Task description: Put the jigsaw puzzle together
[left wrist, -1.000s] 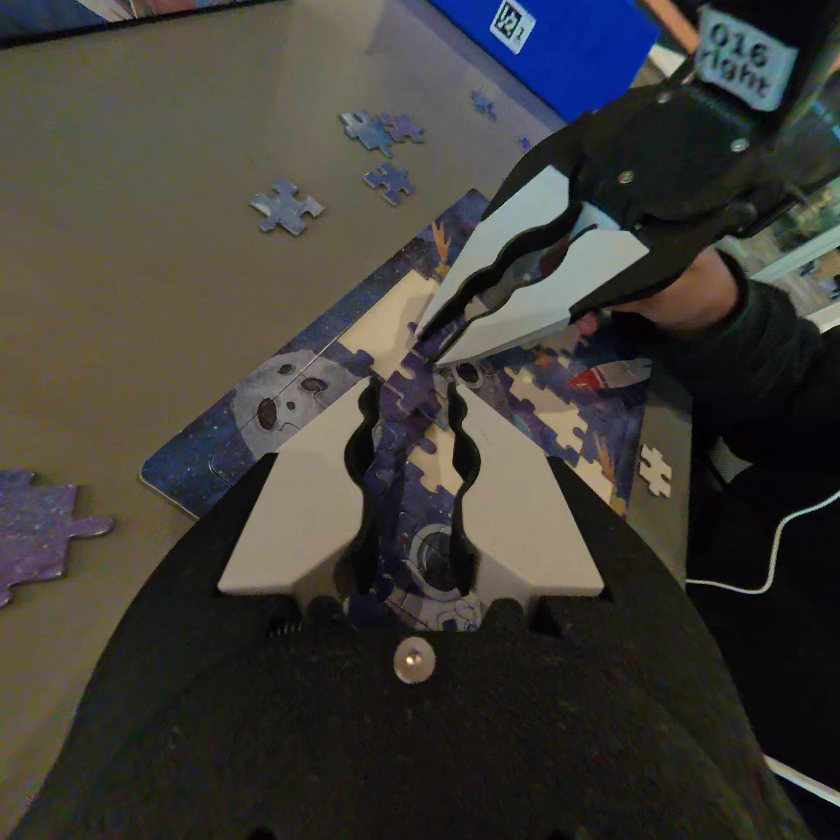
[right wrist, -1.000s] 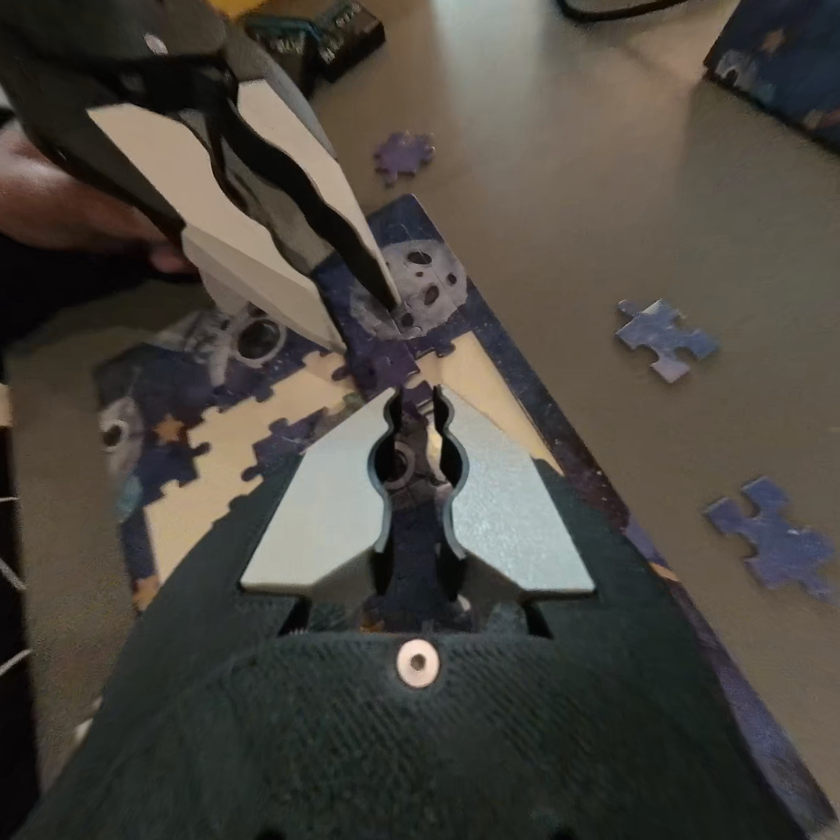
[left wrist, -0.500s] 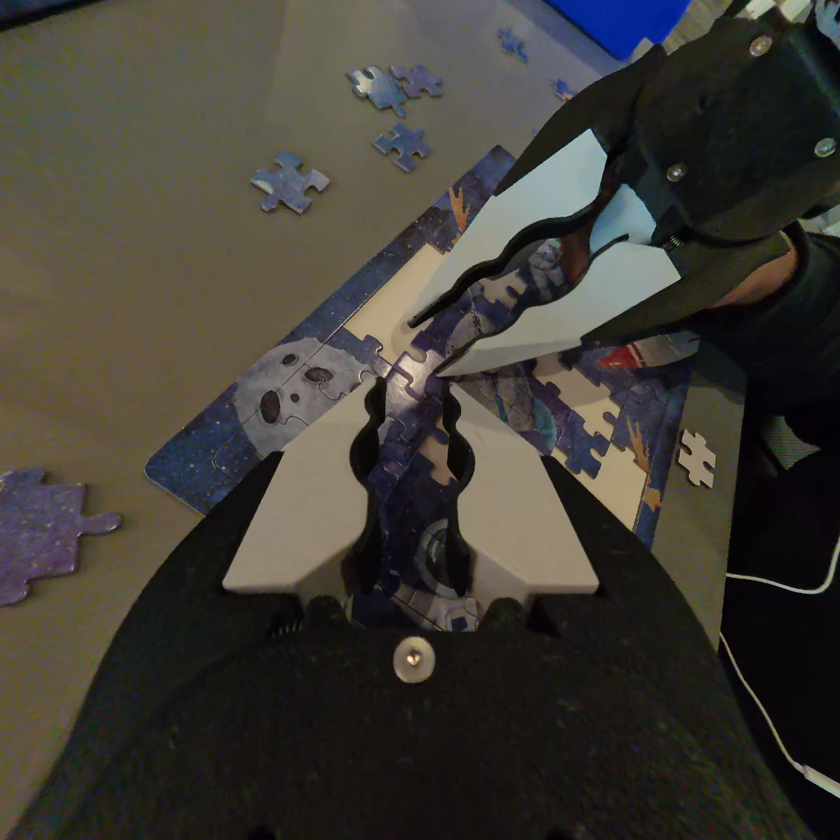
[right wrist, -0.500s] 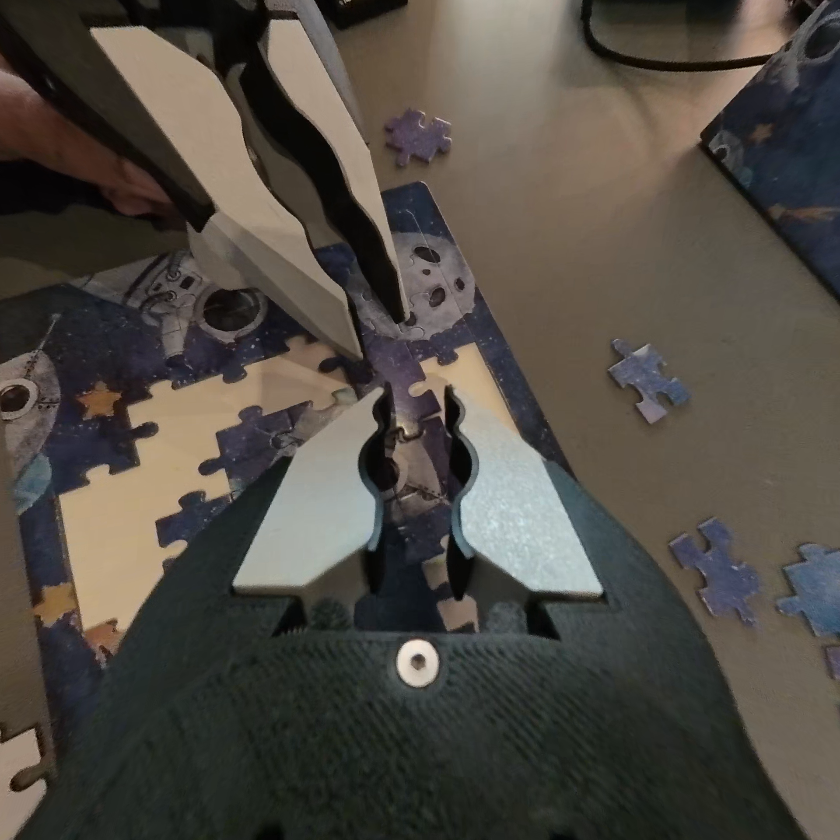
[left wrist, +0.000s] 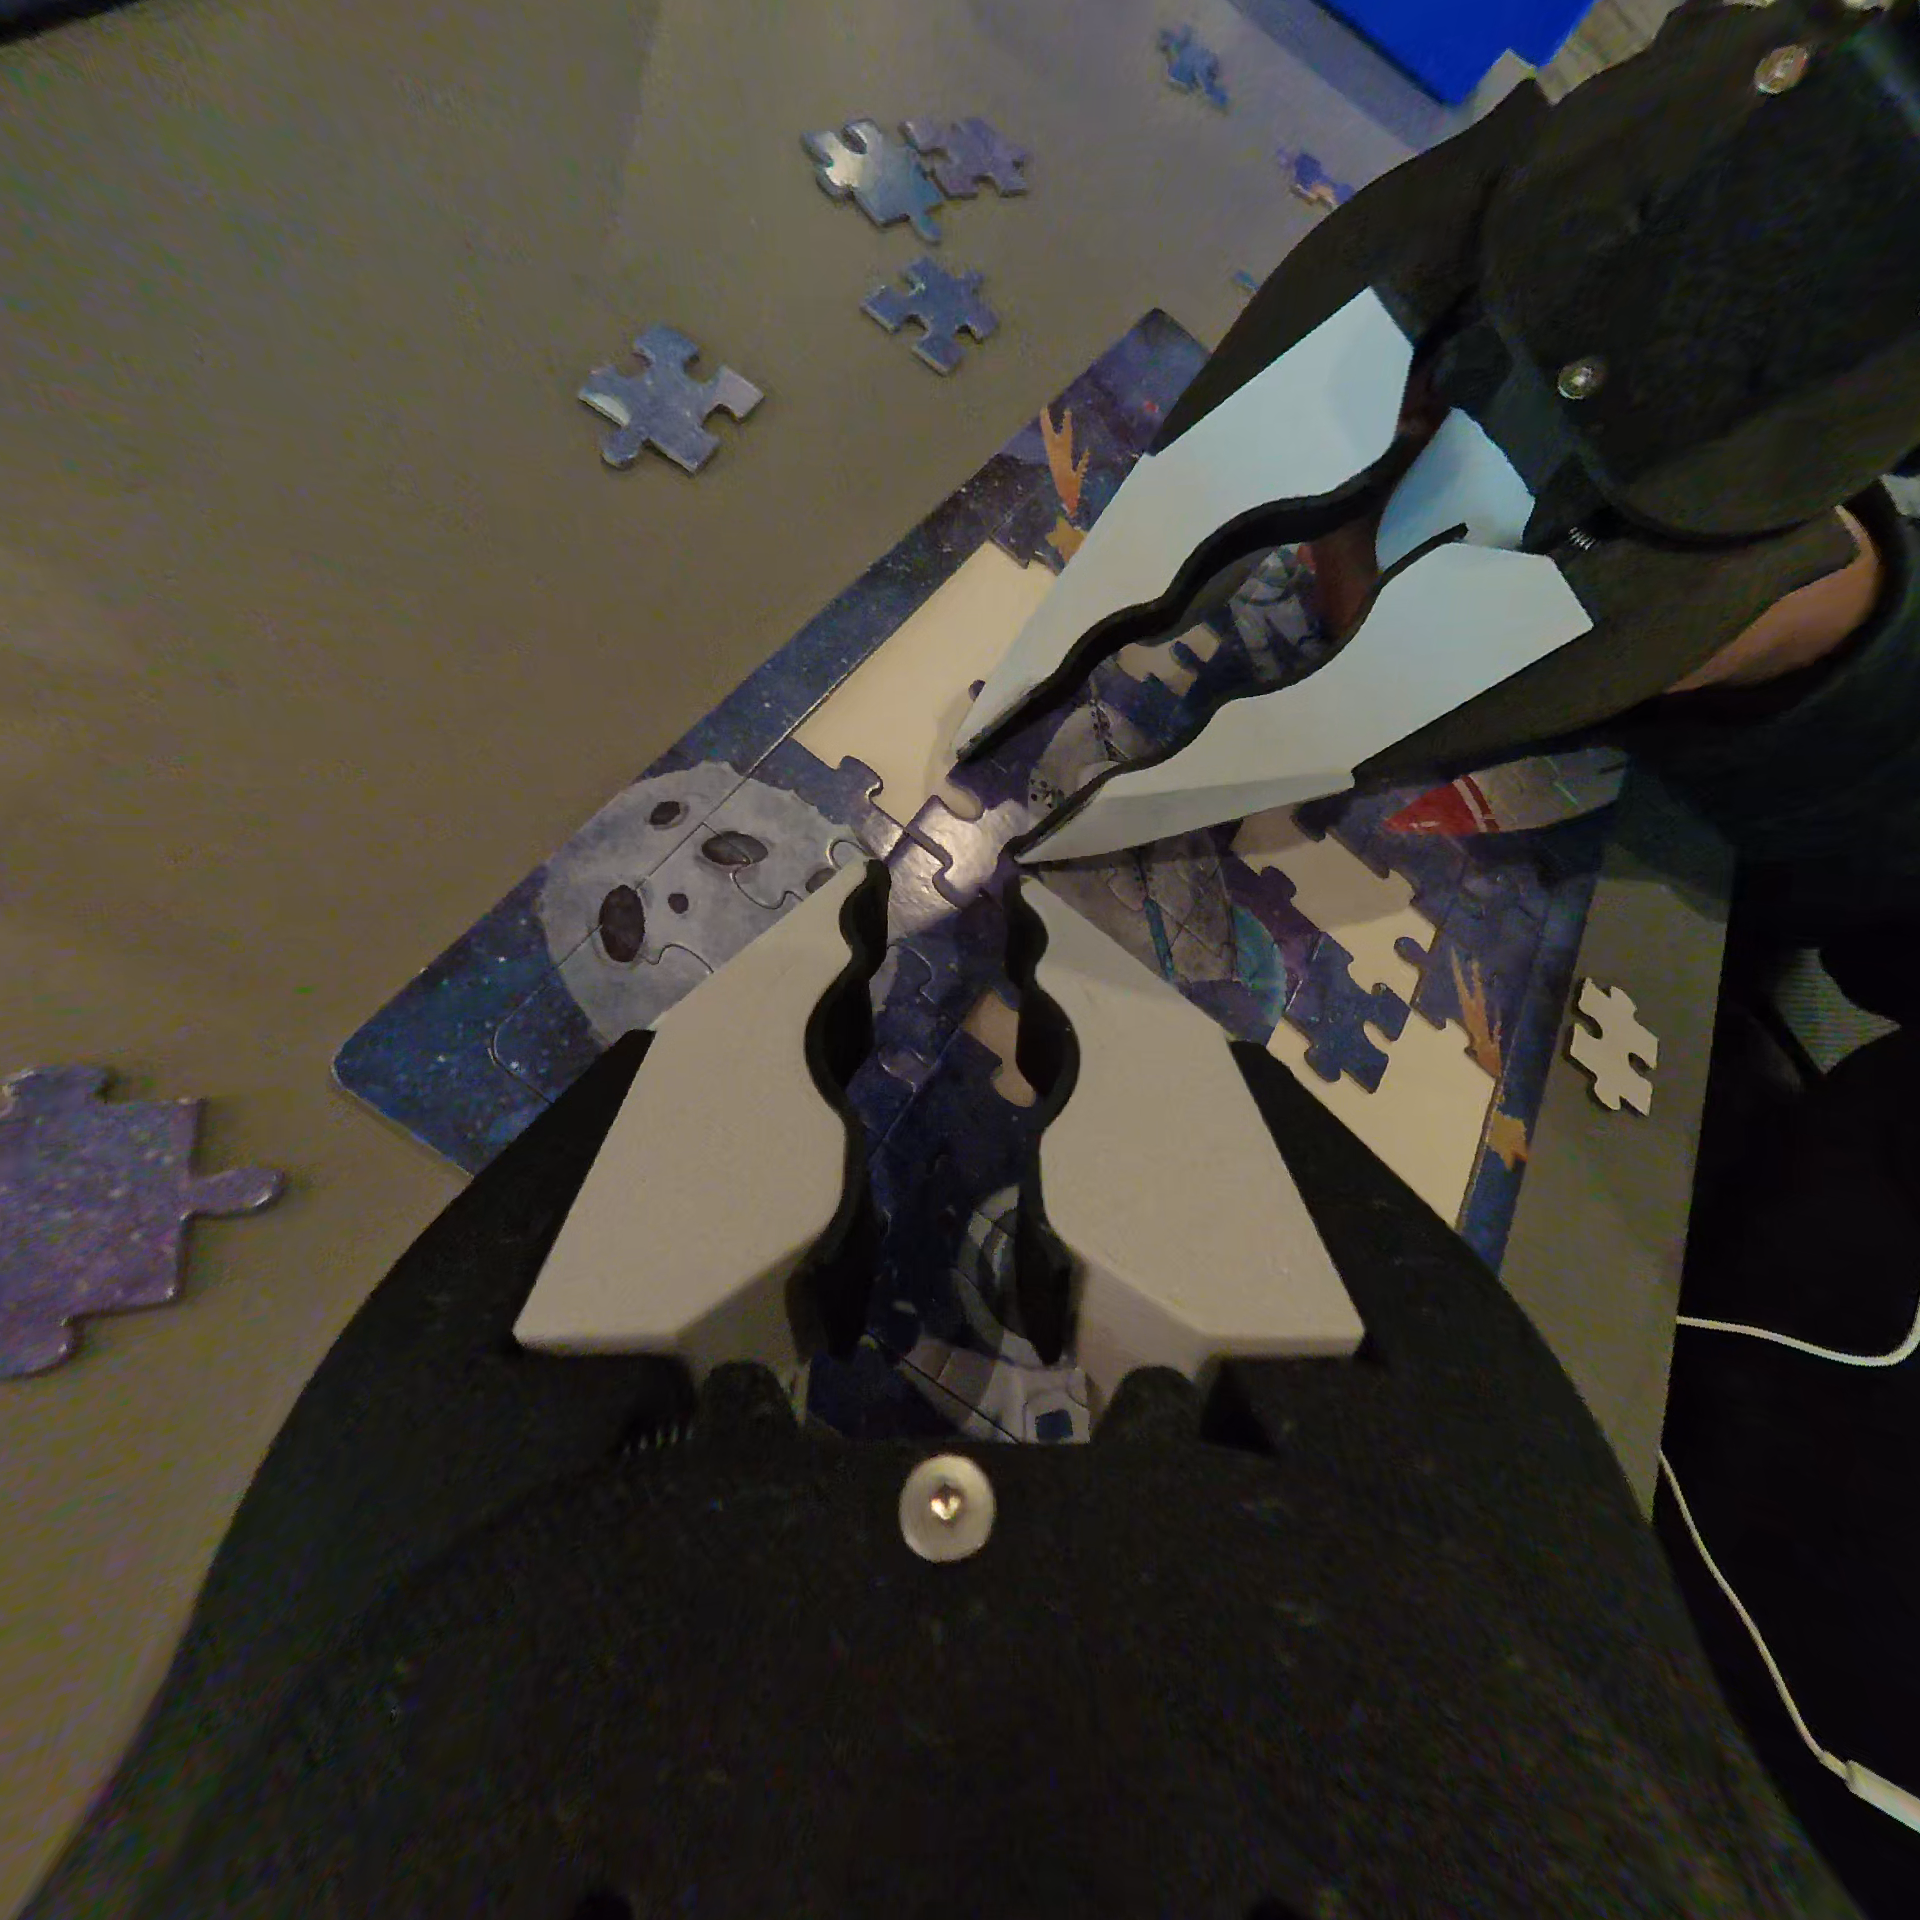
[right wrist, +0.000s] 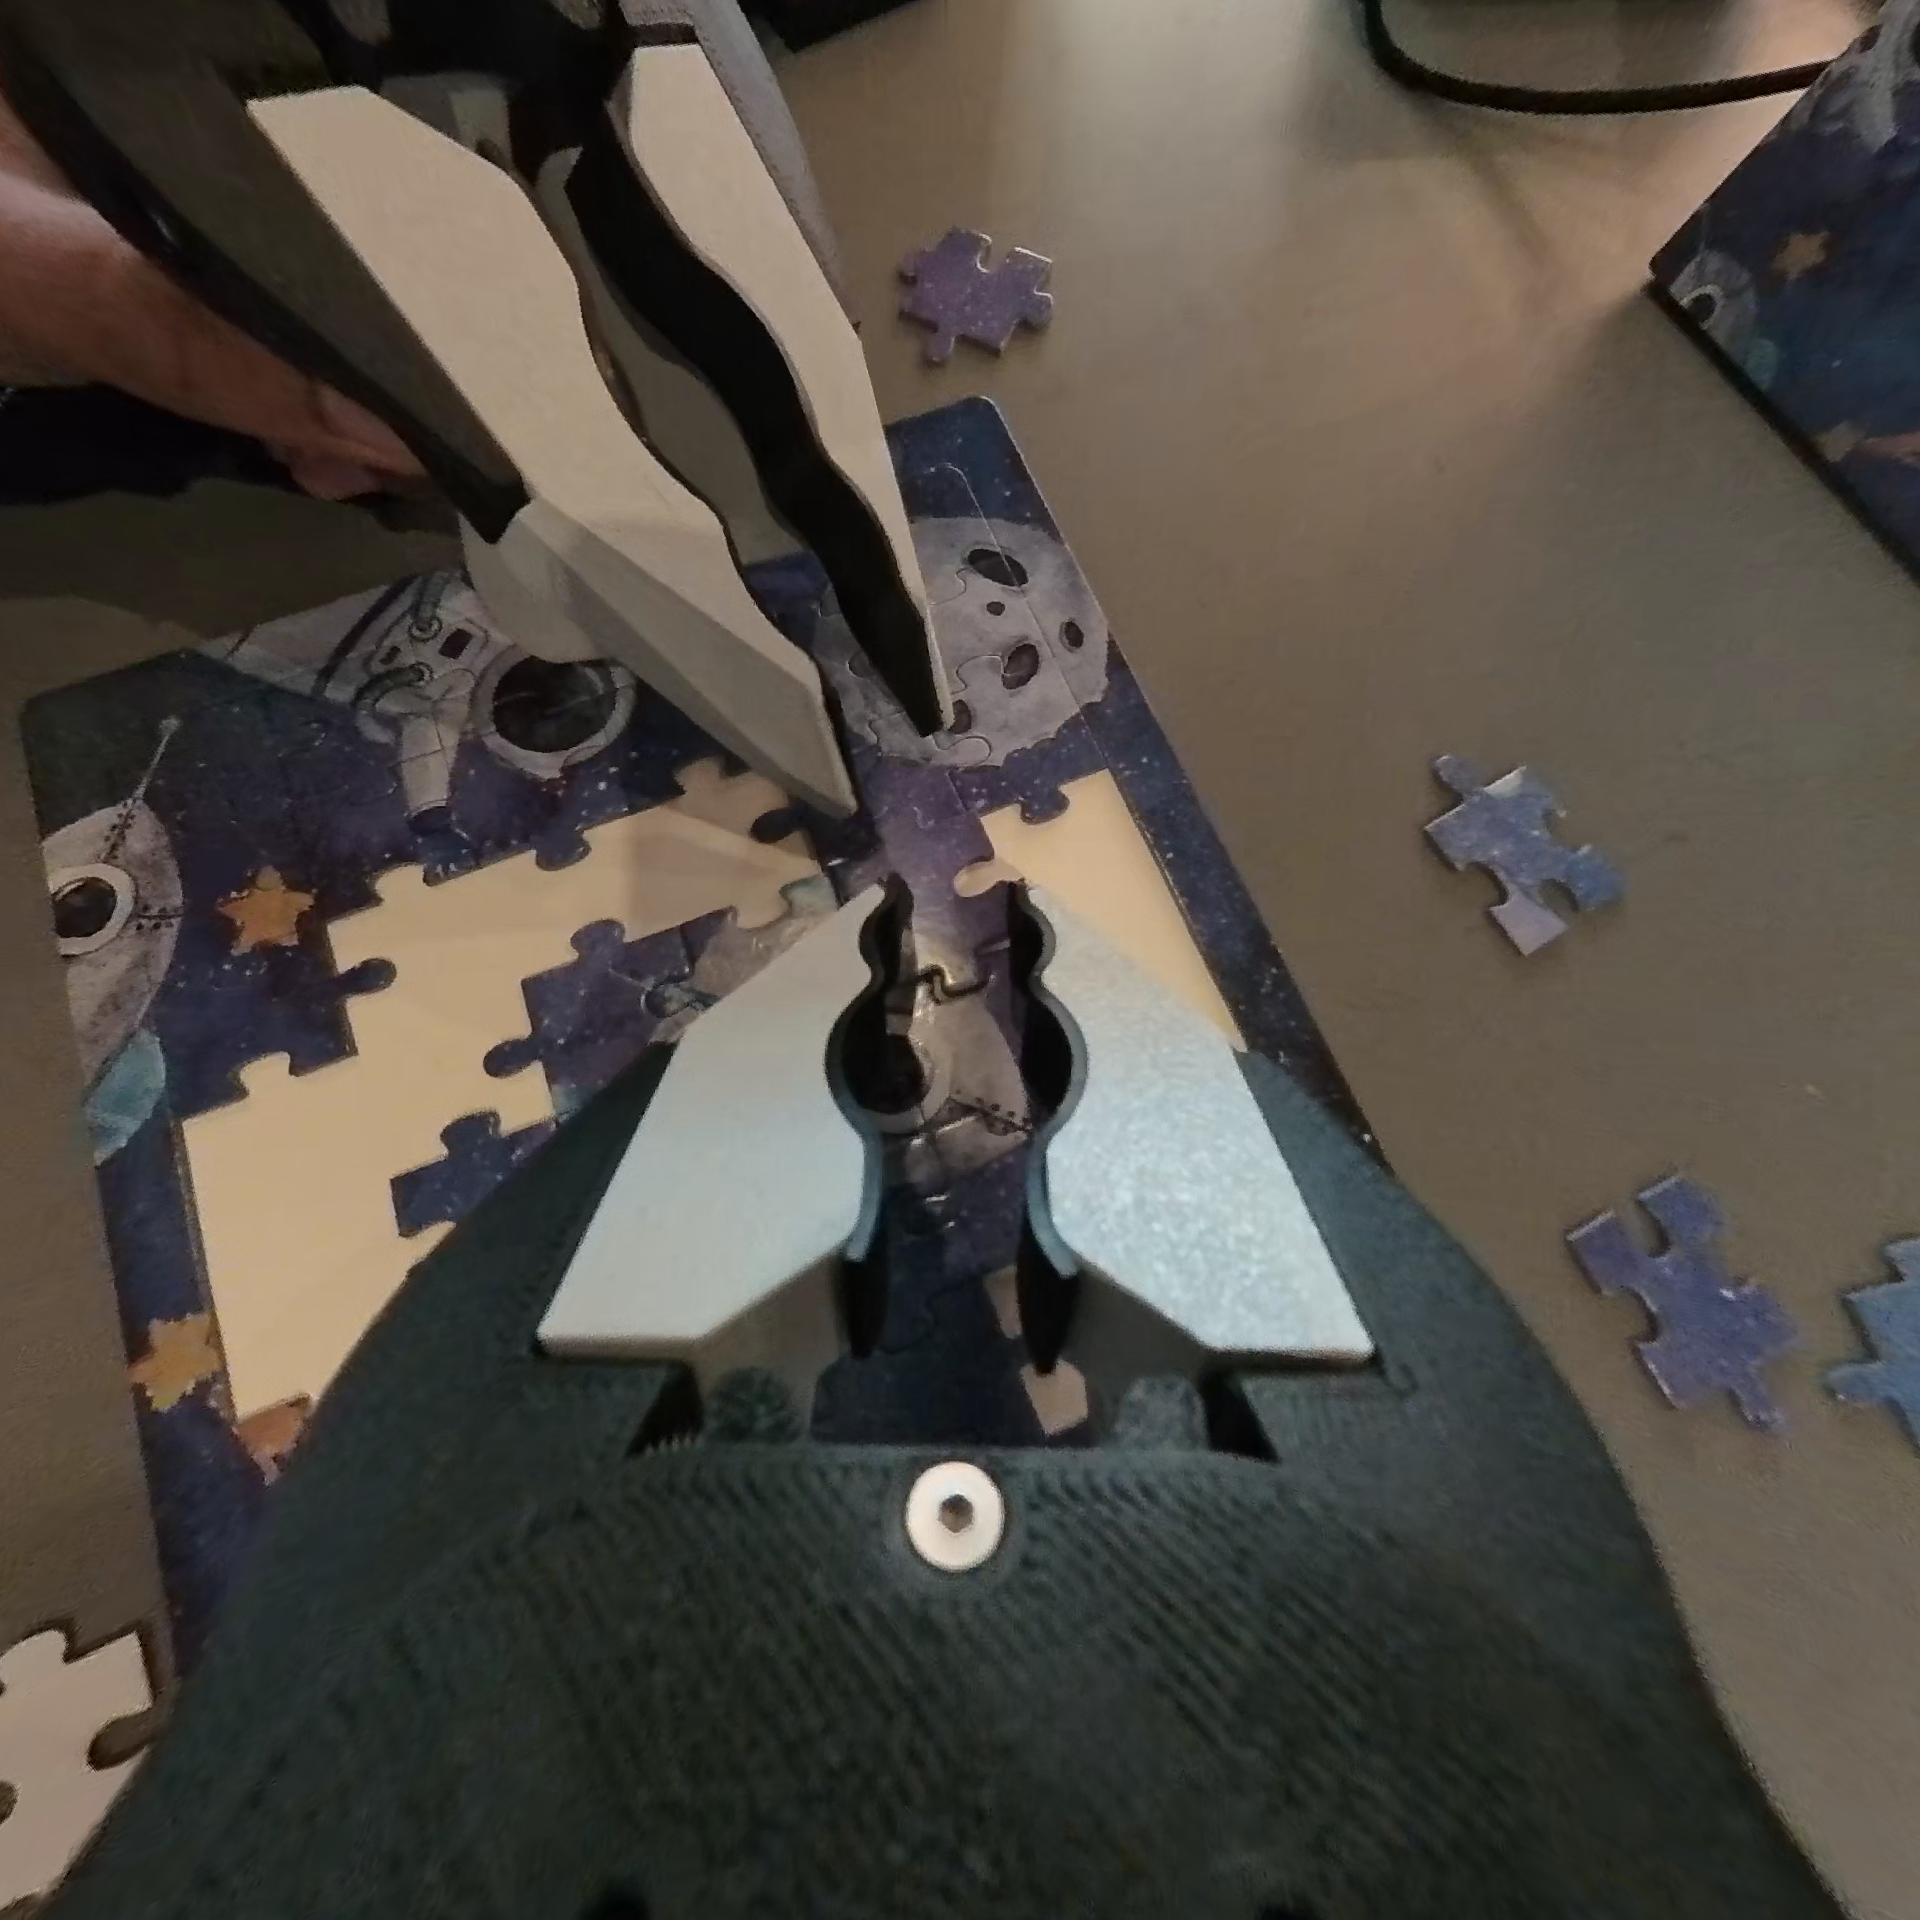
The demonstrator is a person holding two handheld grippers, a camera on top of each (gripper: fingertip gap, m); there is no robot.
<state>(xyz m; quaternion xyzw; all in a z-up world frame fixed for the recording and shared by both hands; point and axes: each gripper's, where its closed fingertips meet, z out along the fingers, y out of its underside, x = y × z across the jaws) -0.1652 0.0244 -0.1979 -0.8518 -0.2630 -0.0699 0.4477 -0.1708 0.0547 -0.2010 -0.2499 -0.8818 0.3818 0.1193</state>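
The space-themed puzzle board [left wrist: 447,1049] lies on the grey table, partly filled, with cream gaps showing. Both grippers hover over its moon end, tips almost meeting. My left gripper [left wrist: 951,878] is open and empty. My right gripper [left wrist: 992,802] comes in from the upper right, also open and empty. Between the two sets of tips a dark purple piece [left wrist: 966,831] lies flat in the board beside the moon. In the right wrist view the board [right wrist: 1174,790], the right gripper [right wrist: 956,888], the left gripper [right wrist: 888,764] and the same piece [right wrist: 925,821] show.
Loose blue pieces [left wrist: 665,400] [left wrist: 930,312] [left wrist: 904,171] lie beyond the board, a large purple piece [left wrist: 94,1205] at left, a face-down white piece [left wrist: 1610,1044] at right. The right wrist view shows more loose pieces [right wrist: 1522,852] [right wrist: 1683,1309] [right wrist: 977,291], the puzzle box [right wrist: 1818,312] and a black cable [right wrist: 1558,94].
The right gripper's jaws have opened wider and it has drawn back slightly over the board. The purple piece now lies flat in the board. The left gripper has barely moved.
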